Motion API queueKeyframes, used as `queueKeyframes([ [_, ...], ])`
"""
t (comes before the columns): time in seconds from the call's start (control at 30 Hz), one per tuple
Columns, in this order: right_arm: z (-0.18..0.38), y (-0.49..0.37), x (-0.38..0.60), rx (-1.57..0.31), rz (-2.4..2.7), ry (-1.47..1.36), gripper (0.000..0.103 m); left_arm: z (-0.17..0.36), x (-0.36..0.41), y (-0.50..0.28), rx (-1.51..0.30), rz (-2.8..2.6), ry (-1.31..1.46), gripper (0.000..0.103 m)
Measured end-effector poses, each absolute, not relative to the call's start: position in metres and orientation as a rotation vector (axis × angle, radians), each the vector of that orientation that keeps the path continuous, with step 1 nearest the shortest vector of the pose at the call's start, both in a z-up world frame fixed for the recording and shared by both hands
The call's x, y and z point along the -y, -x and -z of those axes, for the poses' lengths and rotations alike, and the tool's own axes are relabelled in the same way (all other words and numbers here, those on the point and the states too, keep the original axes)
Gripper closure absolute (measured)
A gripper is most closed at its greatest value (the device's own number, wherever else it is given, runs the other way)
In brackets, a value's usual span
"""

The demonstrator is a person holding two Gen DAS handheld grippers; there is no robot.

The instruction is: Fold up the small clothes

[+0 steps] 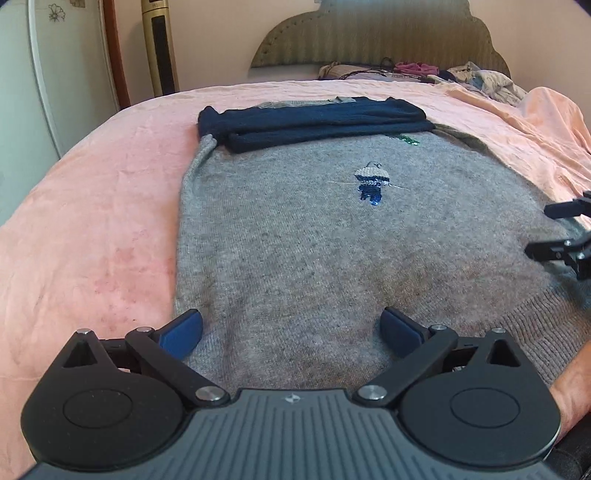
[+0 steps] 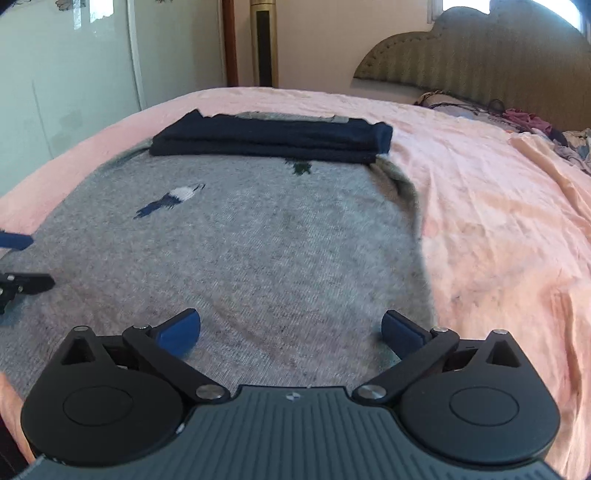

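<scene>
A grey knit sweater [image 1: 314, 240] lies flat on the pink bed, hem towards me, with a small embroidered figure [image 1: 372, 181] on its chest. Its navy sleeves [image 1: 314, 123] are folded across the top. It also shows in the right wrist view [image 2: 240, 251], with the navy sleeves [image 2: 273, 138] at the far end. My left gripper [image 1: 291, 326] is open and empty over the hem near the sweater's left edge. My right gripper [image 2: 291, 328] is open and empty over the hem near the right edge; it also shows in the left wrist view [image 1: 554, 230].
The pink bedsheet [image 1: 92, 221] covers the bed. A pile of loose clothes [image 1: 461, 75] lies by the padded headboard [image 1: 388, 33]. A gold tower fan [image 1: 160, 44] and a white wardrobe [image 1: 22, 74] stand beyond the bed's left side.
</scene>
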State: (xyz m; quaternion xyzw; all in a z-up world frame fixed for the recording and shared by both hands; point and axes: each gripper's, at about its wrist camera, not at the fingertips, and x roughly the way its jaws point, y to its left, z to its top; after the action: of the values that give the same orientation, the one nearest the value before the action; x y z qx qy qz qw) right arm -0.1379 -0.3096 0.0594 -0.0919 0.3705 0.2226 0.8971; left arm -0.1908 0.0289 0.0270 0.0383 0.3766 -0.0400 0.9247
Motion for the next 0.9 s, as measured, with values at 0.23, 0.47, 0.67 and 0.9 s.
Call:
queueKeyframes([
  [0.23,-0.096,0.149,0.374,-0.874,-0.465,-0.123,0.000,-0.037,-0.106,0.222,-0.842,0.083,0.422,0.000],
  [0.47,-0.079,0.144,0.443,-1.188,-0.566,-0.573,0.005,0.002,-0.153,0.222,-0.911,0.446,1.136,0.000],
  [0.67,-0.068,0.146,0.427,-1.229,-0.659,-0.625,0.022,0.004,-0.148,0.219,-0.944,0.463,1.116,0.007],
  [0.9,-0.052,0.138,0.425,-1.299,-0.591,-0.619,0.098,0.016,-0.153,0.216,-1.067,0.373,1.072,0.071],
])
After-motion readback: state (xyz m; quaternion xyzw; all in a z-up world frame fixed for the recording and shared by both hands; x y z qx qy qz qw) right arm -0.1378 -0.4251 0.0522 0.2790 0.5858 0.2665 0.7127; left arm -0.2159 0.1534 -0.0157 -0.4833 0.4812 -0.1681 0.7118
